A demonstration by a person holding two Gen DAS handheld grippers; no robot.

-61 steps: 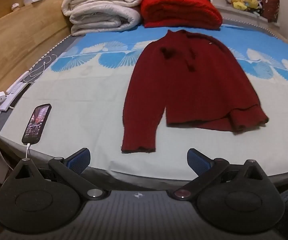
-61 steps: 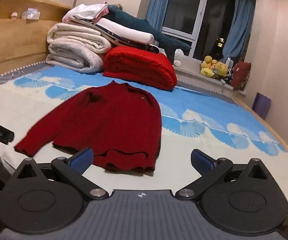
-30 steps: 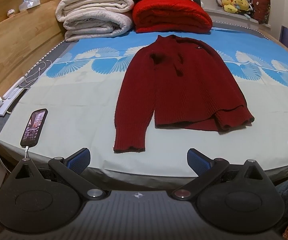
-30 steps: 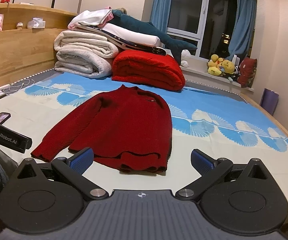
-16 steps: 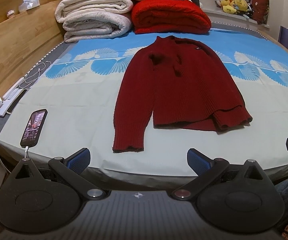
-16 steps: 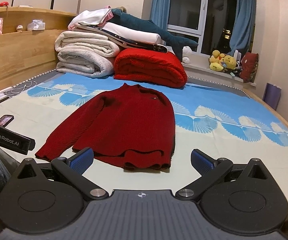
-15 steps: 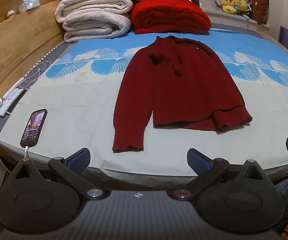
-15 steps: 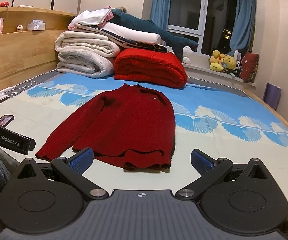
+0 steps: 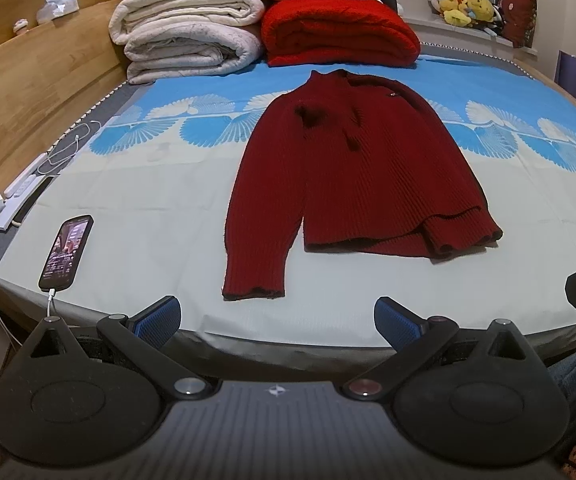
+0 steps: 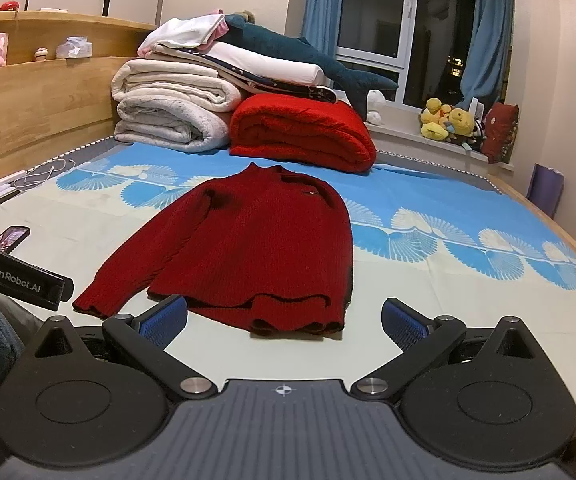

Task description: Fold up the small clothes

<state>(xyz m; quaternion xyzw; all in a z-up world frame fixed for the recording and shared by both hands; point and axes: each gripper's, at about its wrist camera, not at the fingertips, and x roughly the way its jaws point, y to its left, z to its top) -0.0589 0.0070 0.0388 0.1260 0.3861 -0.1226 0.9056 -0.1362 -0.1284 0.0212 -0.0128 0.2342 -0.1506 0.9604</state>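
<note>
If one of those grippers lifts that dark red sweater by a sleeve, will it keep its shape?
Probably not. The sweater lies limp and flat on the bed, so it should droop. Its ribbed knit looks thick, likely grippy rather than slippery, and somewhat stretchy.

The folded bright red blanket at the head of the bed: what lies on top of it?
A white pillow and a dark star-patterned cloth lean across the folded bright red blanket; a teal plush shark lies above them. Anything beneath the blanket is covered.
</note>
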